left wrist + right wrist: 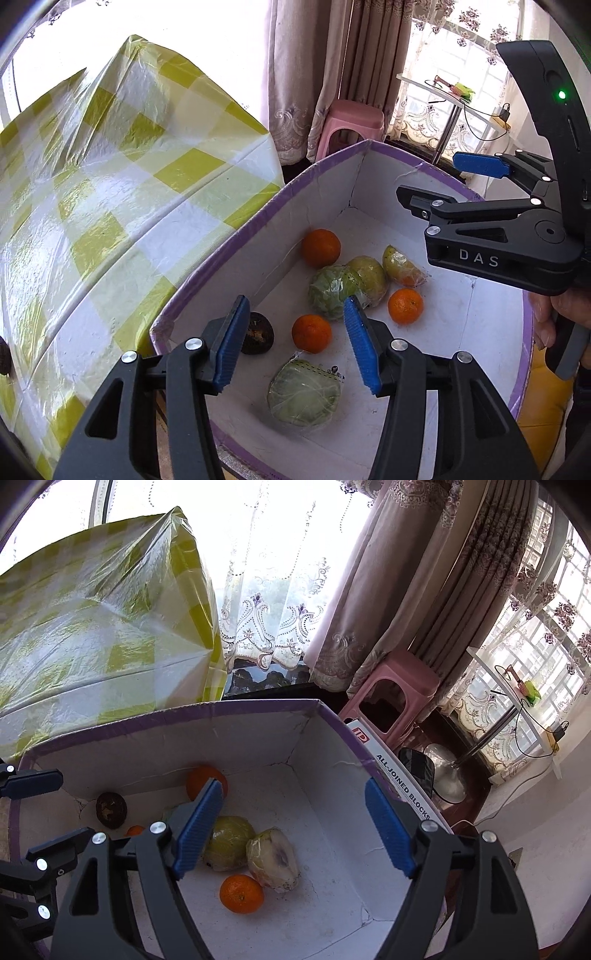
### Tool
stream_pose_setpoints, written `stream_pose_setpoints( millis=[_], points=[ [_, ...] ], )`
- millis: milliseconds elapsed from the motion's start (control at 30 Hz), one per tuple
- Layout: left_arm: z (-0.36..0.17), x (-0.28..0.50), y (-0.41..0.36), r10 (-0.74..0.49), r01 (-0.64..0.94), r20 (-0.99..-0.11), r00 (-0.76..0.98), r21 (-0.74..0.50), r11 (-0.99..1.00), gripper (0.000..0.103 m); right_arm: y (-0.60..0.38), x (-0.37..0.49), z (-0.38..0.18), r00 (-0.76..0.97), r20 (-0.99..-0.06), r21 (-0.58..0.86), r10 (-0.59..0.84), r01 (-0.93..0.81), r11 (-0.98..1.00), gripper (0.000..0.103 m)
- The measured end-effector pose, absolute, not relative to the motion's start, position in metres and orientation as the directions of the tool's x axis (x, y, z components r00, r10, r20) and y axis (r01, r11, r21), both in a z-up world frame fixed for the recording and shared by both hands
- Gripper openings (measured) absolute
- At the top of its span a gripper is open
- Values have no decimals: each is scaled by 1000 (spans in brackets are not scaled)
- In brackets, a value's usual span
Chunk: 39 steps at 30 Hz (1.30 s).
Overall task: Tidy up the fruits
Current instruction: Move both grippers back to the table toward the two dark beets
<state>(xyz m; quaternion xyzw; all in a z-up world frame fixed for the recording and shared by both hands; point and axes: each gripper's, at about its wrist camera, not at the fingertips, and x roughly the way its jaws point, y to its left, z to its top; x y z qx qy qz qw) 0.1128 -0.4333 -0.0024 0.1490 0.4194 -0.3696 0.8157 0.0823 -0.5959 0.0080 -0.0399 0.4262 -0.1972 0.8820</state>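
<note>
A white box with a purple rim (258, 218) (258, 705) holds the fruit. In it lie three oranges (320, 247) (405, 305) (311, 333), two plastic-wrapped green round items (332, 291) (303, 394), wrapped yellowish fruits (371, 275) (400, 266) and a dark brown fruit (257, 333). My left gripper (299, 347) is open and empty above the box's near side. My right gripper (295, 827) is open and empty above the box, over an orange (242, 893) and two wrapped fruits (231, 842) (273, 860). The right gripper also shows in the left wrist view (436, 184).
A table with a yellow-and-white checked plastic cloth (110, 184) (92, 627) stands left of the box. A pink stool (349, 122) (391, 686), curtains and a small white side table (517, 686) stand behind. A silver lamp base (445, 775) sits on the floor to the right.
</note>
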Motion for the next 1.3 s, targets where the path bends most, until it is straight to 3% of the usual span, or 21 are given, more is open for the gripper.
stream_pose_setpoints(
  millis=[200,733,1133,1300],
  points=[
    [11,114,-399,-477,671,-753,453,-65,739,58,-578,82,25,616,-710,-189,-341,299,935,81],
    [34,119,-288,-452,504,-685,571,-142,852,58,-491,90,45,707,-690,-93,-153,123,988,81],
    [38,110,-190,-333,317,-680,653,-154,936,58,-413,99,36,707,-707,-8,16,-30,1000,81],
    [38,106,-147,-240,234,-689,684,-104,967,58,-385,104,29,693,-718,16,70,-84,996,81]
  ],
)
